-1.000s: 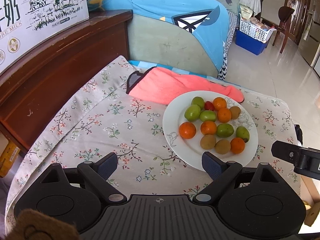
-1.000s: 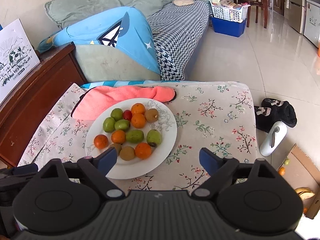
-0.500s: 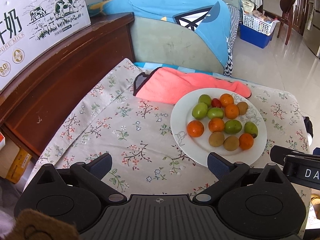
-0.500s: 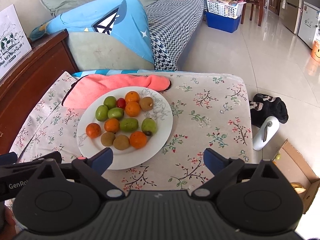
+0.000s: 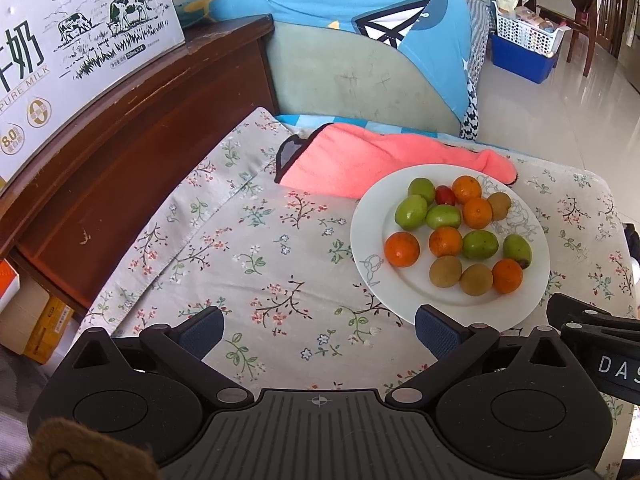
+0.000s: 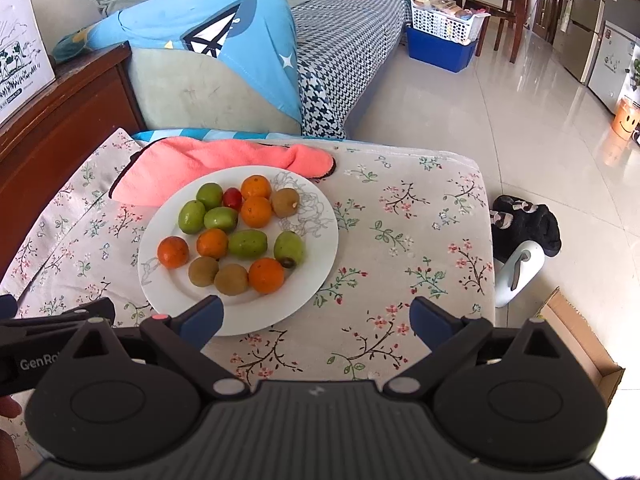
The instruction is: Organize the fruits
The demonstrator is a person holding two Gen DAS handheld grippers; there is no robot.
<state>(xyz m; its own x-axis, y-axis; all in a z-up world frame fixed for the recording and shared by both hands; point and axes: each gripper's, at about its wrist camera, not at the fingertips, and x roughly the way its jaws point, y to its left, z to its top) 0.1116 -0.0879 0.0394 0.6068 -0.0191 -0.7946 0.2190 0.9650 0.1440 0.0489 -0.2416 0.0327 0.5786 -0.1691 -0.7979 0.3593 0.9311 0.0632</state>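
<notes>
A white plate (image 5: 536, 280) (image 6: 316, 248) on the floral tablecloth holds several oranges (image 5: 402, 249) (image 6: 266, 275), green fruits (image 5: 480, 244) (image 6: 247, 243), brown kiwis (image 5: 445, 271) (image 6: 231, 279) and one small red fruit (image 5: 445, 195) (image 6: 232, 198). My left gripper (image 5: 319, 332) is open and empty, above the cloth to the left of the plate's near edge. My right gripper (image 6: 316, 320) is open and empty, above the plate's near right rim. Each gripper shows at the edge of the other's view.
A pink towel (image 5: 360, 160) (image 6: 208, 160) lies behind the plate. A dark wooden cabinet (image 5: 120, 140) with a milk carton box (image 5: 60, 48) stands on the left. A sofa (image 6: 340, 40) is behind. A cardboard box (image 6: 580, 344) and slippers (image 6: 524, 220) sit on the floor at the right.
Both grippers have drawn back and up from the plate, so the table shows farther away. The fruits have not moved. Both stay open.
</notes>
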